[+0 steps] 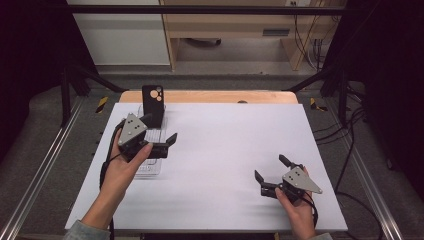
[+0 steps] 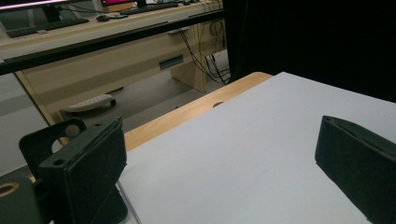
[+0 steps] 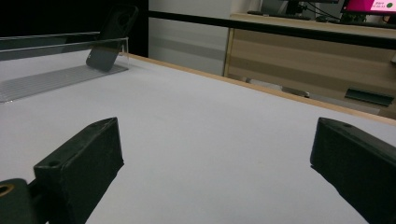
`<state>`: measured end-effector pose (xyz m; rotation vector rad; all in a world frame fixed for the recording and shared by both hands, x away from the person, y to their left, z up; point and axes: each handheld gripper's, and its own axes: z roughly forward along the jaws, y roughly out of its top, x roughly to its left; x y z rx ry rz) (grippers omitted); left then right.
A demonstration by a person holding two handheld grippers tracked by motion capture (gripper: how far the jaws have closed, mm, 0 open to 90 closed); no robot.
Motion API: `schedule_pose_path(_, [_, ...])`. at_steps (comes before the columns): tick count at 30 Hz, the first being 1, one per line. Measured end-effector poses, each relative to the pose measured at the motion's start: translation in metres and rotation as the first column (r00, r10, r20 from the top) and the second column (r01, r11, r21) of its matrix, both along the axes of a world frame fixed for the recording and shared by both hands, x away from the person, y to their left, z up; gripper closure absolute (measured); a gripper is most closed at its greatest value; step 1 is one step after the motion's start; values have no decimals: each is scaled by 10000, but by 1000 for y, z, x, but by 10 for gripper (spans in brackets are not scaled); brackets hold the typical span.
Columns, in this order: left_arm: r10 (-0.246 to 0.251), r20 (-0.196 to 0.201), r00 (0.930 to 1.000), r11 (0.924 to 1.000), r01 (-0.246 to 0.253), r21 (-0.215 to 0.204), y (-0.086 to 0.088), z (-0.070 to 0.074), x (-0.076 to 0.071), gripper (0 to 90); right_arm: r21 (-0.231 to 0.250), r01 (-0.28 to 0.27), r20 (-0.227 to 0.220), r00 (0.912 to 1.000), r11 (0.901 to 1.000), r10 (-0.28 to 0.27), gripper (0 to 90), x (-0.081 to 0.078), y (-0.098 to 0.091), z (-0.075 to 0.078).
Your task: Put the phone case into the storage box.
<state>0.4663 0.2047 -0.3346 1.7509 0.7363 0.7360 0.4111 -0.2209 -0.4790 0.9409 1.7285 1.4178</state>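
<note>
So, left gripper (image 1: pixel 161 136) sits over the clear tray (image 1: pixel 150 167) at the table's (image 1: pixel 225 140) left side, jaws wide apart w/ nothing between. Black phone (image 1: pixel 153 104) stands tilted at the tray's far end, just beyond it. Right gripper (image 1: pixel 272 170), near right, also gapes wide, holding nothing.

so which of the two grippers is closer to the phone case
The left gripper, hovering over the clear tray just before the black phone case; the right gripper sits far across.

At left of the high view, the left tongs (image 1: pixel 162 139) cover much of the clear tray (image 1: pixel 150 167). The phone (image 1: pixel 153 104) hides its lower end behind them.
</note>
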Motion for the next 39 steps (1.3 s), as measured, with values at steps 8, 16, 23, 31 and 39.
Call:
schedule_pose_path(8, [131,215,9997,9995,-124,-302,10,9,-7,16,18,38,13,10000,10000,-38,27,0,0,0])
schedule_pose_path(16, [134,316,9994,9995,-125,-294,16,11,-14,15,83,53,-35,10000,10000,-53,27,0,-1,0])
schedule_pose_path(23, [215,353,9991,9991,-202,-379,23,12,-17,15,100,42,-56,10000,9999,-42,27,0,0,0])
schedule_pose_path(31, [378,423,9984,9988,-364,-334,30,9,-22,15,95,27,-71,10000,10000,-26,27,0,0,0])
schedule_pose_path(39, [584,425,9974,9976,-567,-398,40,4,-26,14,95,18,-95,10000,10000,-17,27,0,0,0])
